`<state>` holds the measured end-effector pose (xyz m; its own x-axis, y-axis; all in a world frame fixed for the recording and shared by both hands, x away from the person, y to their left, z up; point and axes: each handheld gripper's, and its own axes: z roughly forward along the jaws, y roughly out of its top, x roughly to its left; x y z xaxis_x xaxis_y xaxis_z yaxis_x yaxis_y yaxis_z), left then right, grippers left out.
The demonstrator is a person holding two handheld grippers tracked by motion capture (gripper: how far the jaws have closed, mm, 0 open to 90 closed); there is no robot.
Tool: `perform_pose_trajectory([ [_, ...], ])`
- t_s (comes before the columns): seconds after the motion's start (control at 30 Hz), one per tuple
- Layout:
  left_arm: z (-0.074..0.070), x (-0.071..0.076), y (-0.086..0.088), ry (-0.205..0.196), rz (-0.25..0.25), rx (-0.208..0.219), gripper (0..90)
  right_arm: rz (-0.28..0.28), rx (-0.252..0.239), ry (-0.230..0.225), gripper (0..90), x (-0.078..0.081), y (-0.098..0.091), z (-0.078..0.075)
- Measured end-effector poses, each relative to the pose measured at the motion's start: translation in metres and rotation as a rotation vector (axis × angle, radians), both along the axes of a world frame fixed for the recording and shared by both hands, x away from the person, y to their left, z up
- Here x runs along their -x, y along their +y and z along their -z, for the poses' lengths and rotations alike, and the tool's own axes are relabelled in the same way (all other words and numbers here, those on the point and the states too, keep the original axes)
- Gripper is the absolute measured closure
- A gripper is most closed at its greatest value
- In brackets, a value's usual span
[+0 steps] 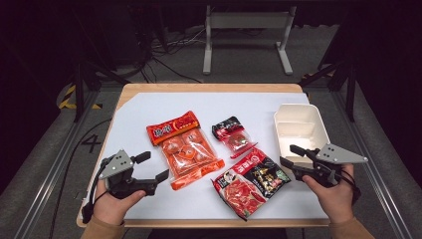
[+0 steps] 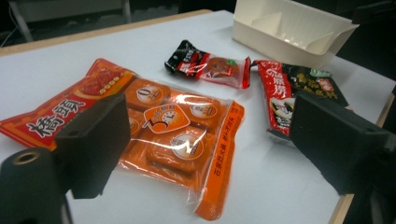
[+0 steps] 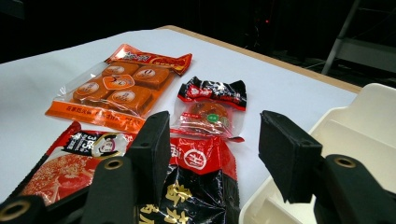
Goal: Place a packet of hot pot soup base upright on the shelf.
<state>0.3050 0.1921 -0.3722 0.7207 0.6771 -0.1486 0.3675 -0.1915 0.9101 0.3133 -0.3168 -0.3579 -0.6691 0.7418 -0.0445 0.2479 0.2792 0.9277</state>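
**So, 3 packets out and a tray waiting**

Nearest the person, both grippers hover low over the front edge of the white table (image 1: 134,107), each with its jaws spread and nothing between them. The left gripper (image 1: 155,166) sits just beside the orange packet (image 1: 185,149), its jaws wide apart and touching nothing. The right gripper (image 1: 291,156) is spread about as wide, hanging between the red and black packet (image 1: 251,181) and the cream tray (image 1: 300,128), touching neither.

Likely the packets go into the tray. To do it well, I would take the red and black packet by its near edge, pinch low and flat so the slick film does not slip, and lift before swinging it over the rim.

Farther back lies the small packet (image 1: 232,135), just touching the red and black packet's top corner.
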Motion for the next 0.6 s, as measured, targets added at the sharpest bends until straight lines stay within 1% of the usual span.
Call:
perform_pose_trajectory([
  [0.1, -0.001, -0.001, -0.004, -0.004, 0.011, -0.004, 15.6, -0.001, -0.003, 0.001, 44.5, 0.001, 0.000, -0.001],
  [0.13, -0.002, -0.001, -0.006, -0.006, 0.025, -0.005, 16.6, -0.001, -0.003, 0.001, 44.6, 0.001, -0.001, -0.001],
  [0.2, -0.004, -0.001, -0.010, -0.007, 0.050, -0.004, 20.6, -0.001, -0.003, -0.001, 44.6, 0.000, -0.001, -0.001],
  [0.23, -0.005, -0.002, -0.013, -0.007, 0.061, -0.011, 22.8, -0.001, -0.003, -0.002, 44.5, 0.000, -0.001, -0.001],
  [0.27, -0.005, -0.002, -0.013, -0.007, 0.061, -0.011, 23.7, -0.001, -0.003, -0.002, 44.5, 0.000, -0.001, -0.001],
  [0.3, -0.006, -0.002, -0.017, 0.002, 0.073, -0.016, 23.7, -0.002, -0.004, 0.000, 44.4, 0.000, -0.001, -0.002],
  [0.37, -0.007, -0.003, -0.026, -0.001, 0.096, -0.027, 27.1, -0.004, -0.004, -0.006, 44.2, 0.000, -0.001, -0.002],
  [0.47, -0.008, -0.006, -0.038, -0.004, 0.115, -0.036, 27.8, -0.002, -0.007, -0.011, 44.0, 0.001, -0.002, -0.004],
  [0.53, -0.008, -0.009, -0.045, 0.002, 0.126, -0.031, 28.1, -0.001, -0.007, -0.012, 43.8, 0.002, -0.002, -0.004],
  [0.6, -0.008, -0.011, -0.052, 0.015, 0.133, -0.026, 28.2, -0.001, -0.007, -0.012, 43.6, 0.002, -0.003, -0.005],
])
